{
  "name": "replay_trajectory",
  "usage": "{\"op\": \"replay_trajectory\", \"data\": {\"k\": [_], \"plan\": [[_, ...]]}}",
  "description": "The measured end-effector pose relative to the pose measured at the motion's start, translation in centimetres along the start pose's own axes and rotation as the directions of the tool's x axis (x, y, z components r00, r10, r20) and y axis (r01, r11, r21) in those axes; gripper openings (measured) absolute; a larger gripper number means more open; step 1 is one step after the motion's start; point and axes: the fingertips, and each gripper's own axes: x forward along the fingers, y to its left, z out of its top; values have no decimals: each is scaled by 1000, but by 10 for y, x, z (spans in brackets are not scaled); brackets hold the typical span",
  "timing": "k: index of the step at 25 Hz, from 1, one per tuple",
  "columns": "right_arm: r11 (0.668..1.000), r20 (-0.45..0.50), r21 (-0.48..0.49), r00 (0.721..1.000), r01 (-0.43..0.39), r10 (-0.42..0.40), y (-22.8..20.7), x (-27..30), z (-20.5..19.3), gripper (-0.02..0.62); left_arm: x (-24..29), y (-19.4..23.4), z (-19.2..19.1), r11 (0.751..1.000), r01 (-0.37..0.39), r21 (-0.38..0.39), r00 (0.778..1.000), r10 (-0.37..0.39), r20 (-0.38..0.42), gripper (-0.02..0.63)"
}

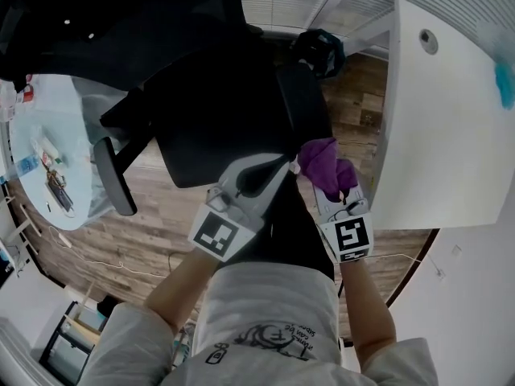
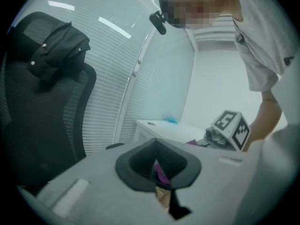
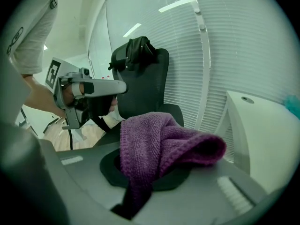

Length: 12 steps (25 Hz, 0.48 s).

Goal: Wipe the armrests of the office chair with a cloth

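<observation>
Far out to the left of the left claw [image 1: 272, 169] stands a round glass table [image 1: 32, 111] with small things on it (too small to tell apart). Nearer in, still to that claw's left and a little ahead of it, is the left armrest [image 1: 113, 175] of the office chair [image 1: 217, 111], a dark pad on a black stem, well apart from both claws. The chair's seat lies straight ahead of the left claw, just beyond its tips, and a dark jacket [image 2: 61, 43] is draped over the top of the backrest. The left claw is clenched on nothing: its dark pads meet with only a thin slit between them, through which show a sliver of purple and some wooden floor [image 1: 121, 232].

Just to the right of the left claw's tips is the purple cloth [image 1: 323, 163], bunched up and grasped by the right claw [image 1: 334, 193]. Its jaws are closed on the cloth's middle, so a thick fold stands above the pads and a tail hangs below. Ahead of the right claw, just past the cloth, runs the right armrest [image 1: 302, 103]; I cannot tell whether the cloth touches its near end. Close beside the right claw, on its right, is a white desk [image 1: 451, 135], with a blue thing [image 1: 504, 83] at its far edge.
</observation>
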Motion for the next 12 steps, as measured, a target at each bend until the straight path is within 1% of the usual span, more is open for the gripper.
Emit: {"op": "replay_trajectory", "data": {"k": [5, 12], "plan": [[1000, -41, -5, 999, -11, 11, -3, 15, -4, 41, 1, 4, -5, 1000, 0, -8, 1000, 0, -13, 2], [1000, -66, -8, 998, -19, 18, -10, 29, 0, 41, 2, 16, -8, 1000, -10, -4, 1000, 10, -17, 2]]}}
